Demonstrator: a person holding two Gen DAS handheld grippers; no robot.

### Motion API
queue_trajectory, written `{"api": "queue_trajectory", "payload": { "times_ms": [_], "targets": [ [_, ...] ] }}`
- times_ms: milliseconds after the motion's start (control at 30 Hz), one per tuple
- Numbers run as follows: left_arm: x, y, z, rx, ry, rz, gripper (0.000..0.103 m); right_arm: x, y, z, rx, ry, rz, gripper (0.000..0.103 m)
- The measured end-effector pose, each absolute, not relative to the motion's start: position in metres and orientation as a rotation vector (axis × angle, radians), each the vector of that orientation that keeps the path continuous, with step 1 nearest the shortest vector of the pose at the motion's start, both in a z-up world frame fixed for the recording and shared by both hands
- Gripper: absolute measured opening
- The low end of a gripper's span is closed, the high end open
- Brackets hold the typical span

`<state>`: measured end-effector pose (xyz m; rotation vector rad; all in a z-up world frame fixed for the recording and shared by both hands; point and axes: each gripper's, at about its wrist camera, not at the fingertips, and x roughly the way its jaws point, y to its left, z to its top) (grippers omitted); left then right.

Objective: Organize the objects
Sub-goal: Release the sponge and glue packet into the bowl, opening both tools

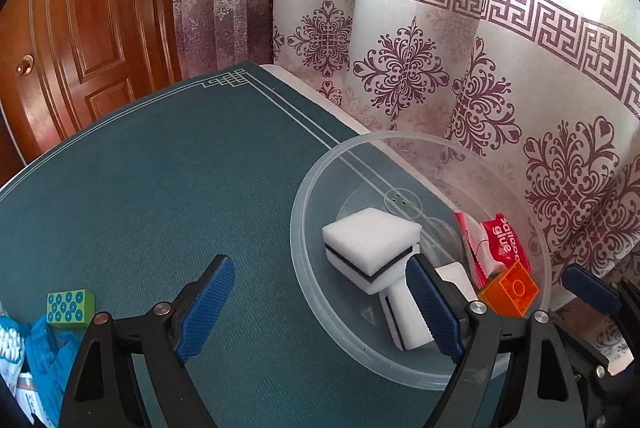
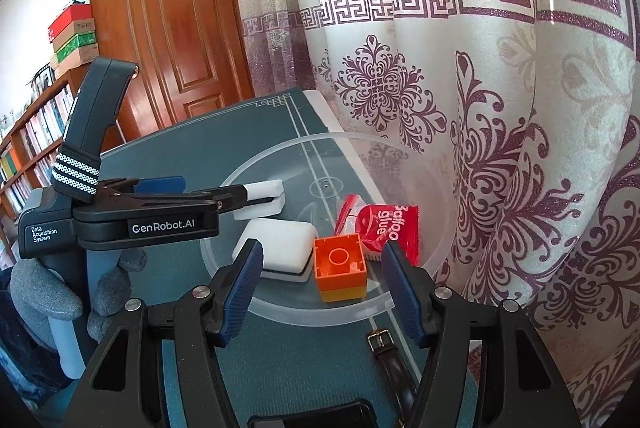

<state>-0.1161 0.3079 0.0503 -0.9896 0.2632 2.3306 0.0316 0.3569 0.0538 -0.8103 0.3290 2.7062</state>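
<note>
A clear plastic bowl (image 1: 316, 300) (image 2: 224, 260) stands on the green mat by the curtain. In it lie two white sponges with black stripes (image 1: 370, 244) (image 2: 280, 246), a red balloon-glue packet (image 1: 502, 240) (image 2: 390, 226) and an orange block (image 1: 512, 288) (image 2: 340, 266). My left gripper (image 1: 320, 308) is open and empty, its right finger over the bowl's near rim. My right gripper (image 2: 320, 288) is open and empty, just short of the bowl in front of the orange block. In the right wrist view the left gripper's fingers (image 2: 248, 193) reach over the bowl from the left.
A green dotted block (image 1: 71, 309) and blue packets with cotton swabs (image 1: 36, 360) lie at the mat's left. A brown strap with a buckle (image 2: 390, 360) and a dark object (image 2: 312, 418) lie before the bowl. The curtain (image 1: 520, 87) hangs close behind.
</note>
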Motion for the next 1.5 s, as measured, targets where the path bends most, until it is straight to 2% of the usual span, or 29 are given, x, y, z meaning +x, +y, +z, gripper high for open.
{"api": "queue_trajectory", "payload": {
  "times_ms": [100, 767, 1500],
  "targets": [
    [-0.113, 0.305, 0.05, -0.995, 0.261, 2.338, 0.095, 0.031, 0.356, 0.053, -0.819, 0.336, 2.71, 0.063],
    [-0.094, 0.257, 0.053, -1.046, 0.225, 2.405, 0.096, 0.031, 0.326, 0.053, -0.884, 0.331, 2.765, 0.065],
    [-0.082, 0.146, 0.052, -1.113, 0.077, 2.558, 0.102, 0.017, 0.258, 0.041, -1.013, 0.307, 2.852, 0.068]
  ]
}}
